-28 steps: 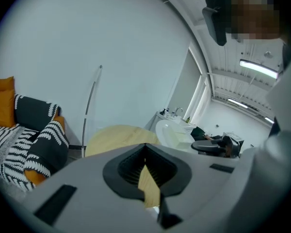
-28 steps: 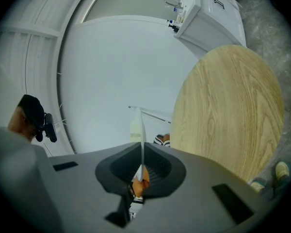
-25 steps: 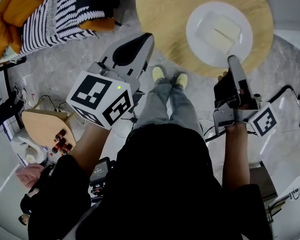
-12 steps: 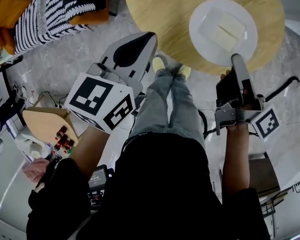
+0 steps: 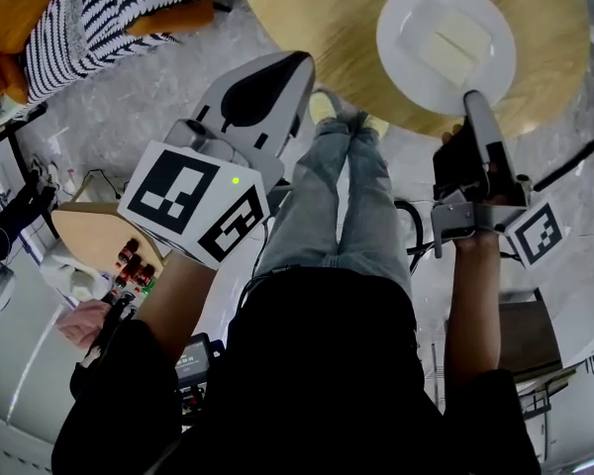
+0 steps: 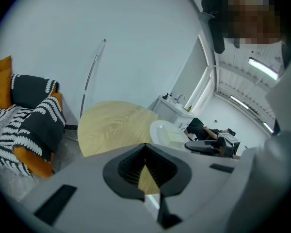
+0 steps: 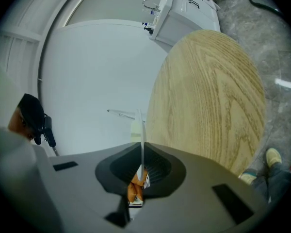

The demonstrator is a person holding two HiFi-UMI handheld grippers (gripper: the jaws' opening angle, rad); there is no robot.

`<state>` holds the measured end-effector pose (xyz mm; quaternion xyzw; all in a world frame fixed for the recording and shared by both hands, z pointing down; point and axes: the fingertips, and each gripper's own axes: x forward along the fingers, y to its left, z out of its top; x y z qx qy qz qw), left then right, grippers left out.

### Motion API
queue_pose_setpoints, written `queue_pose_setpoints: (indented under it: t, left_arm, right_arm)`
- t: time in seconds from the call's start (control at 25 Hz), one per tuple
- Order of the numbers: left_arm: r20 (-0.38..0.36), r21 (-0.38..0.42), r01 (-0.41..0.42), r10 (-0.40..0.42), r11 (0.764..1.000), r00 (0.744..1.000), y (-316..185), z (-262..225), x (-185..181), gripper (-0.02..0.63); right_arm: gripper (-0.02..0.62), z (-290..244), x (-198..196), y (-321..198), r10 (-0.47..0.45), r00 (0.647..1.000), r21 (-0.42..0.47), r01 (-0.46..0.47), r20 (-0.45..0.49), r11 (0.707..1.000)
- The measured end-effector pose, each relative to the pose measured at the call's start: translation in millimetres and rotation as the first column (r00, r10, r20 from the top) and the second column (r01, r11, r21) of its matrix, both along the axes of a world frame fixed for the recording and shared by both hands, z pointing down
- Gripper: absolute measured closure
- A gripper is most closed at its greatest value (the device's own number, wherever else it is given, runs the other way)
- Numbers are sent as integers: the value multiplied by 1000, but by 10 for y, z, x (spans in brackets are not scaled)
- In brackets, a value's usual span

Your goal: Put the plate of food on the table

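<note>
Plate (image 5: 406,67) lower, tight in R jaws

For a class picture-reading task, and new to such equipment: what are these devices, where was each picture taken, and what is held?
No robot here: a person holds a gripper in each hand. One picture comes from a camera on the person's head, looking down; the other two from cameras riding on each gripper. The right gripper has its fingers closed on the rim of a white plate carrying pale food, at a round wooden table. Whether the plate rests on it cannot be told. The left gripper, fingers together, holds nothing.
</note>
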<state>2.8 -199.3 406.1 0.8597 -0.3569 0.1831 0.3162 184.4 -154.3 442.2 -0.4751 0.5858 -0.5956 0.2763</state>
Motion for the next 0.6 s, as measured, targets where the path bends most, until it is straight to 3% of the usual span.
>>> queue_pose_setpoints:
  t: [0.24,0.6]
  left_arm:
    - [12,-28,5,-5,1000,1000,-11,222,-113,601]
    - [-13,-32,-6,6,999,1000,-1,342,27,601]
  right_arm:
    - [577,253,-53,52,3,1000,-43,-3,-1,999]
    - [577,529,29,96,-9,999,-139,4,-31,990]
